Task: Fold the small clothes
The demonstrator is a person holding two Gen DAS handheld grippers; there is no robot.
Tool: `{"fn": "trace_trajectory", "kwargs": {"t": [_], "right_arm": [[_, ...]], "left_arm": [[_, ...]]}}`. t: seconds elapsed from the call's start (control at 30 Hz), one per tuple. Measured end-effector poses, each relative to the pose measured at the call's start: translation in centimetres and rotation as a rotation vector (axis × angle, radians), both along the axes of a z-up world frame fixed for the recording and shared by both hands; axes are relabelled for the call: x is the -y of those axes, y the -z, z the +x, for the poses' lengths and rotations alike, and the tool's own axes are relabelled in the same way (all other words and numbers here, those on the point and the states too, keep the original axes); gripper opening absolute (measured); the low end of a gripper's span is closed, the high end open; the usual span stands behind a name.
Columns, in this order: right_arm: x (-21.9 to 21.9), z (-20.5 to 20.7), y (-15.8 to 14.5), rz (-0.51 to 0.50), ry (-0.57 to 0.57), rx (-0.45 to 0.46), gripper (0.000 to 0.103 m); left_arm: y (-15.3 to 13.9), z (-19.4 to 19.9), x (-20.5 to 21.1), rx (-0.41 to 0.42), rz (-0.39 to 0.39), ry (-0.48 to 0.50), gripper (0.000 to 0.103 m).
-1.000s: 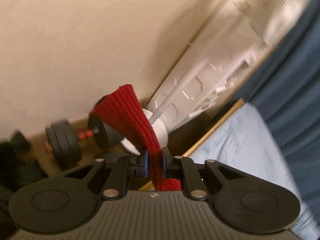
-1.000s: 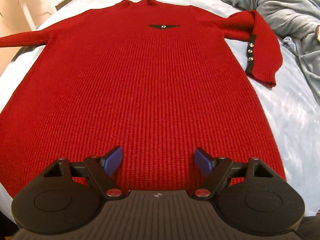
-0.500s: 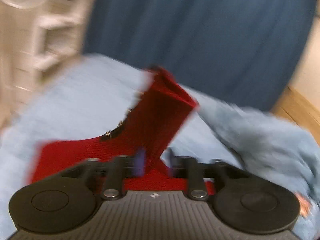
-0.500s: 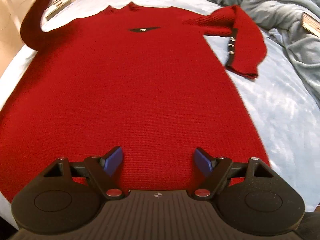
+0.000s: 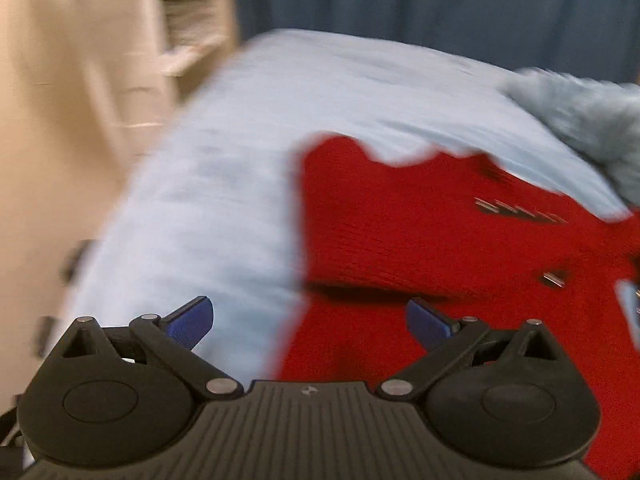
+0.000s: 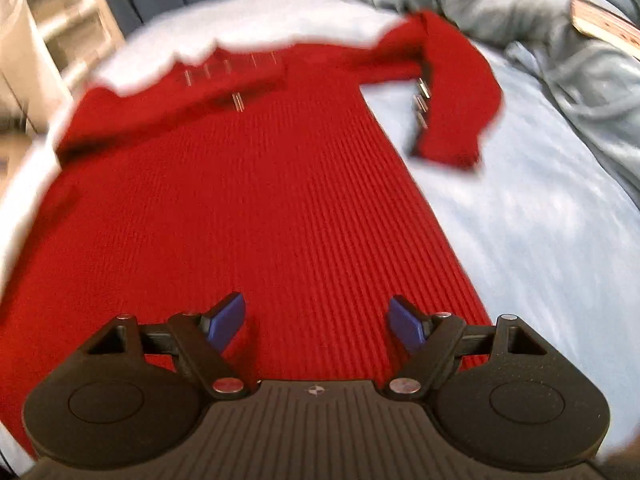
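Red ribbed knit sweater (image 6: 248, 200), one item, lies flat on the pale blue bed sheet (image 6: 540, 240), neckline away from the right wrist camera. One sleeve (image 6: 172, 100) is folded across the upper chest; the other sleeve (image 6: 456, 92) bends outward and down at the far right, onto the sheet. Metal snaps line both cuffs, but motion blur prevents an exact count.

Left gripper (image 5: 310, 320): held low over the boundary between sheet and sweater, level and pointing toward the neckline (image 5: 400, 156). Its two blue-padded fingers (image 5: 190, 320) are spread wide, with nothing between them.

Right gripper (image 6: 318, 322): held low over the lower body of the sweater, pointing along its length toward the collar. Its two blue-padded fingers (image 6: 226, 322) stand wide apart, gripping nothing; contact with the knit cannot be determined.

One crumpled grey-blue blanket (image 6: 540, 20) lies at the far right of the bed. One flat book-like object (image 6: 604, 28) rests on it. One dark blue curtain (image 5: 440, 0) hangs behind the bed, with white shelving (image 5: 192, 20) to its left.
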State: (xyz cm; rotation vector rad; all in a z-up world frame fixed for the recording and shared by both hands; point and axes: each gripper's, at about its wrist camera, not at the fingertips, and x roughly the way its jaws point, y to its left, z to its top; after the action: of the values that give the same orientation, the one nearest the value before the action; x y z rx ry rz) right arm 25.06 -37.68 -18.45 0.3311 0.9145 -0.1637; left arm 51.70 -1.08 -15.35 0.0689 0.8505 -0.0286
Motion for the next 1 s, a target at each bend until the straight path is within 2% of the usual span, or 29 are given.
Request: {"fn": "trace_trajectory", "kwargs": {"t": [0.1, 0.2, 0.27, 0.37, 0.43, 0.47, 0.5, 0.53, 0.57, 0.6, 0.63, 0.7, 0.77, 0.83, 0.87, 0.9, 0.97, 1.0], "right_arm": [[1.9, 6.7, -2.3, 0.122, -0.004, 0.14, 0.081], [3.4, 14.9, -2.1, 0.203, 0.029, 0.17, 0.081], [4.0, 20.9, -0.8, 0.22, 0.073, 0.135, 0.081], [4.5, 27.3, 1.9, 0.247, 0.158, 0.046, 0.081], [4.5, 30.2, 3.8, 0.229, 0.221, -0.012, 0.081], [4.1, 31.4, 4.6, 0.189, 0.229, -0.034, 0.079], [3.4, 32.0, 4.8, 0.133, 0.219, -0.038, 0.07], [2.3, 32.4, 4.6, 0.054, 0.186, -0.022, 0.037], [1.0, 32.7, 3.9, -0.029, 0.125, 0.006, 0.024], [-0.5, 32.5, 2.9, -0.116, 0.081, 0.028, 0.019], [-1.1, 32.3, 1.7, -0.14, 0.042, 0.068, 0.016], [-0.6, 30.9, -1.8, -0.052, -0.008, 0.204, 0.014], [1.1, 29.0, -5.1, 0.044, -0.007, 0.33, 0.014], [3.3, 27.4, -5.8, 0.053, 0.043, 0.392, 0.014], [4.4, 27.3, -4.8, 0.029, 0.089, 0.368, 0.014], [5.3, 27.9, -2.7, 0.014, 0.119, 0.293, 0.014], [6.1, 29.2, 2.8, 0.038, 0.093, 0.061, 0.013], [5.7, 29.1, 5.1, 0.018, 0.069, -0.01, 0.013]], "left_arm": [[-0.7, 1.7, -3.2, -0.004, 0.007, -0.077, 0.102], [0.7, 3.1, -3.7, -0.066, -0.001, -0.068, 0.102], [1.8, 3.5, -2.9, -0.101, -0.001, -0.03, 0.102], [3.0, 3.8, -1.3, -0.127, 0.032, 0.039, 0.103], [4.8, 4.5, -0.2, -0.154, 0.081, 0.08, 0.103], [5.4, 4.5, 0.3, -0.163, 0.121, 0.085, 0.103], [5.9, 4.4, 0.8, -0.165, 0.163, 0.08, 0.103], [6.5, 4.9, 1.0, -0.159, 0.216, 0.054, 0.103], [7.1, 5.3, 1.0, -0.147, 0.27, 0.007, 0.102], [7.6, 5.5, 0.6, -0.14, 0.295, -0.038, 0.103], [7.8, 5.9, -0.1, -0.147, 0.27, -0.069, 0.103], [7.8, 6.0, -1.5, -0.164, 0.195, -0.125, 0.103], [7.9, 5.5, -1.9, -0.141, 0.192, -0.136, 0.103], [8.0, 5.1, -1.9, -0.127, 0.2, -0.135, 0.103], [8.2, 5.0, -1.9, -0.128, 0.196, -0.136, 0.103], [8.3, 5.0, -2.1, -0.134, 0.189, -0.146, 0.103], [8.3, 5.2, -2.5, -0.154, 0.161, -0.172, 0.103], [7.9, 5.2, -2.4, -0.162, 0.149, -0.172, 0.103]]}}
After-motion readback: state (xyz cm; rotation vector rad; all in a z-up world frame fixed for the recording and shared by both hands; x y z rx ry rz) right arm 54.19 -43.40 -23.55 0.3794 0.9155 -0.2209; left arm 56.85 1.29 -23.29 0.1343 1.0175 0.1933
